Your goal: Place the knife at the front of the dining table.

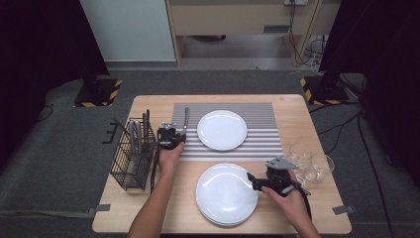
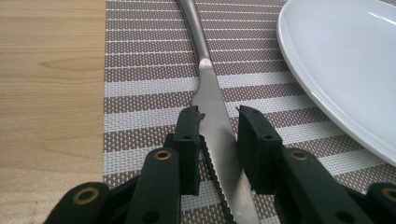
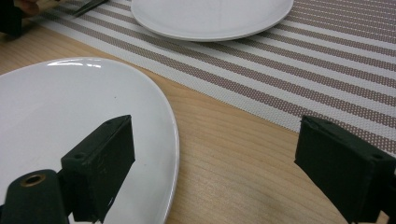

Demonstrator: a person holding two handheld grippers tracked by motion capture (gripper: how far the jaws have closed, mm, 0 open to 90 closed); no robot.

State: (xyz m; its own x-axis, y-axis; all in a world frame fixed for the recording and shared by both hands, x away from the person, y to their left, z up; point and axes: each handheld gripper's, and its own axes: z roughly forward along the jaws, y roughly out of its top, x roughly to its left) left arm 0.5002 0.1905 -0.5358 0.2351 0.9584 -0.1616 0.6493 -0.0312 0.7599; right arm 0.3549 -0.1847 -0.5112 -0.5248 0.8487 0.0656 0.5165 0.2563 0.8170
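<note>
High view: the left gripper point(image 1: 172, 135) sits at the placemat's point(image 1: 257, 116) nine o'clock edge, over a knife point(image 1: 186, 119) lying just beside the far plate point(image 1: 222, 130). The right gripper point(image 1: 257, 182) hovers at three o'clock of the near plate stack point(image 1: 225, 194).

Left gripper view: the fingers point(image 2: 187, 140) flank the serrated blade point(image 2: 219, 135) — close, whether pinching I cannot tell. Polished steel, stiff, light, slippery; the handle point(image 2: 194, 23) would likely grip better.

Right gripper view: fingers point(image 3: 100, 163) spread wide, holding nothing — above the counter point(image 3: 233, 158).

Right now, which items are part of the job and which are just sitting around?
In play:
- knife, between the left tongs on the placemat
- near plate stack, right tongs open at its rim
- far plate

Idle:
- cutlery basket
- two glasses
</note>
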